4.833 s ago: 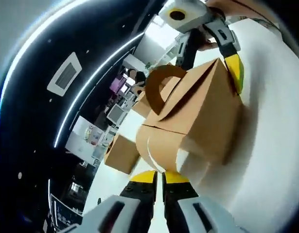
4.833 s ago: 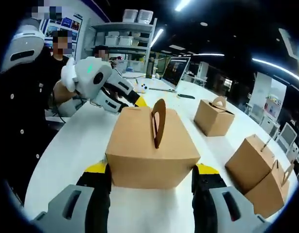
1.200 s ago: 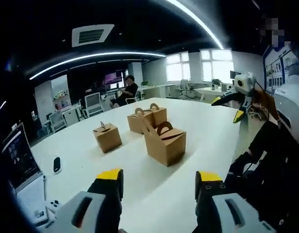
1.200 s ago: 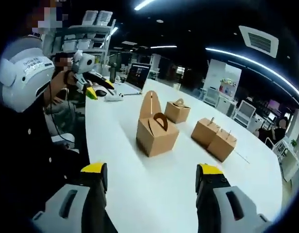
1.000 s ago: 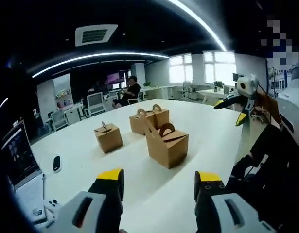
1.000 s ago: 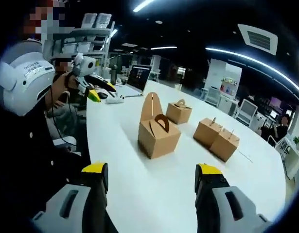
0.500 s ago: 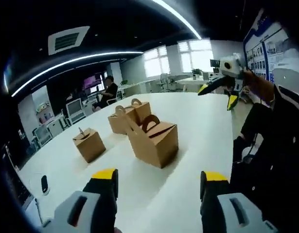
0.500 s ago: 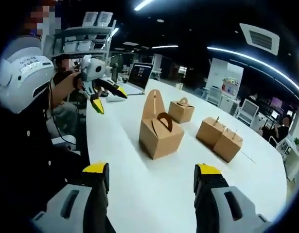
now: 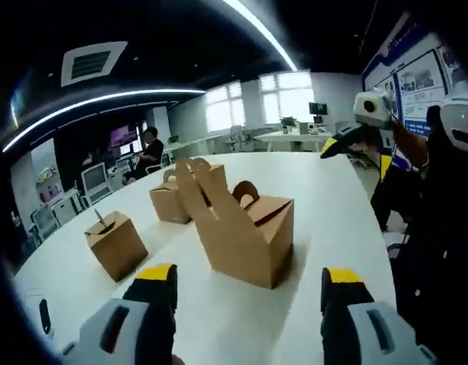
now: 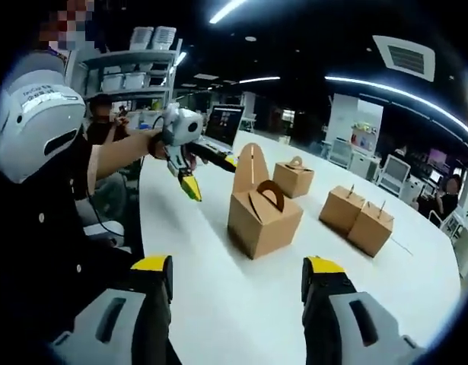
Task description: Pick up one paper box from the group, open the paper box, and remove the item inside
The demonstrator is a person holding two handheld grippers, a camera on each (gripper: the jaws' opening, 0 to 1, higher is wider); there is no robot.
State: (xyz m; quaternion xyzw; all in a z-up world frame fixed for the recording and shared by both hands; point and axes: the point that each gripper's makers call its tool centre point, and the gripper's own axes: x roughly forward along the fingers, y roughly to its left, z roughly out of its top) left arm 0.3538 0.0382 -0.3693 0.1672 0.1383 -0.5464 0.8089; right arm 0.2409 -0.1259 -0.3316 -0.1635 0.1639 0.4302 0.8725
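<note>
Both grippers have closed in on the nearest paper box since half a second ago, and it now looms larger in each view. Left to right in the left gripper view: a small closed box, the paired boxes behind, then the nearest paper box on the white table, apart from the group. One handle flap stands upright while the other leans, so the top is partly undone, probably for access. Its long axis runs away from the cameras. Left gripper is released and empty; right gripper likewise, jaws wide. A laptop sits beyond.
</note>
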